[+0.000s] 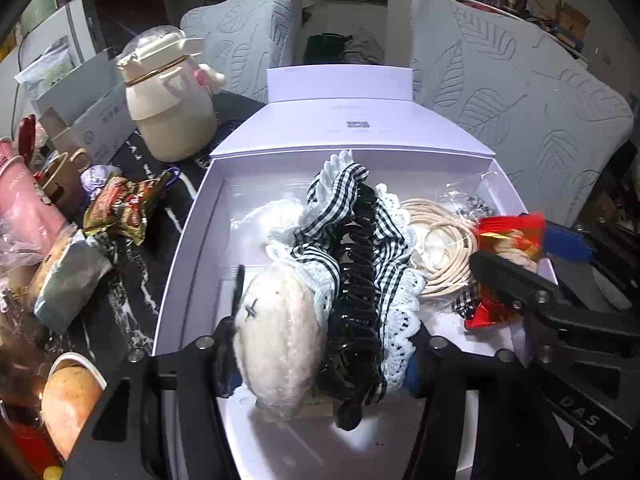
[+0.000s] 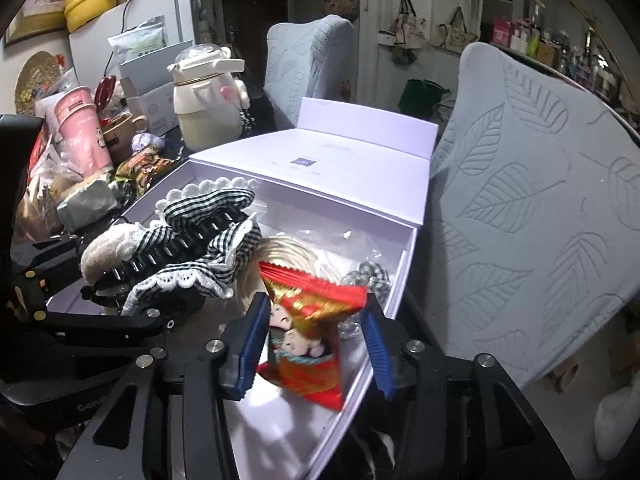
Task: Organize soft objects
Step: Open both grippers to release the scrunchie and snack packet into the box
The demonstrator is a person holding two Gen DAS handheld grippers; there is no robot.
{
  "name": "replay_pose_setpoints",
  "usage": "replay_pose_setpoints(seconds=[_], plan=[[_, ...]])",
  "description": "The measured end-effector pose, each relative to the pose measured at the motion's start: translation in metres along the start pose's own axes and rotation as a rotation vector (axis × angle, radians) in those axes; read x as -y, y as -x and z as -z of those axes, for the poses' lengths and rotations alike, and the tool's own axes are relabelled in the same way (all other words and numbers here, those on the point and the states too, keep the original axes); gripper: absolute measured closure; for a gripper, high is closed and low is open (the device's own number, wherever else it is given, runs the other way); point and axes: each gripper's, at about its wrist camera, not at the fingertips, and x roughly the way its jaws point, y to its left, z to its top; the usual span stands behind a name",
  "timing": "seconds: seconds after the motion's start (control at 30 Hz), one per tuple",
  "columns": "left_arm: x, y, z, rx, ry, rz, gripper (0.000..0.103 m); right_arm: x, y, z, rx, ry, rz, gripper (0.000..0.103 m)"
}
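An open white box [image 1: 188, 240] holds soft things. My left gripper [image 1: 320, 356] is shut on a bundle over the box: a white fluffy piece [image 1: 280, 344] and a black claw hair clip with a gingham lace bow [image 1: 356, 280]. The bundle also shows in the right wrist view [image 2: 176, 252]. My right gripper [image 2: 312, 340] is shut on a red snack packet [image 2: 312, 320] above the box's right side; the packet shows in the left wrist view [image 1: 508, 240]. Cream hair ties [image 1: 440, 248] lie in the box.
The box lid [image 1: 340, 124] lies open behind. A cream bottle [image 1: 172, 104], a pink cup [image 2: 84, 136], snack packets [image 1: 124, 208] and clutter fill the dark table on the left. Pale blue chair backs [image 2: 540, 208] stand behind and to the right.
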Motion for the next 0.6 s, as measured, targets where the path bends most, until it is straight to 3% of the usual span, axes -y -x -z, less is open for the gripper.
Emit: replay_pose_setpoints(seconds=[0.13, 0.27, 0.4, 0.6], plan=[[0.003, 0.004, 0.002, 0.004, 0.001, -0.011, 0.040, 0.001, 0.007, 0.001, 0.000, -0.005, -0.002, 0.056], [0.006, 0.016, 0.003, 0.028, -0.003, -0.046, 0.023, 0.003, 0.018, 0.001, 0.016, -0.002, 0.014, 0.055], [0.006, 0.029, 0.002, 0.038, 0.012, -0.034, 0.023, 0.009, 0.034, 0.001, 0.045, -0.031, 0.013, 0.049], [0.009, 0.059, -0.002, 0.098, 0.016, -0.008, 0.023, 0.012, 0.057, -0.002, 0.084, -0.036, 0.027, 0.049]])
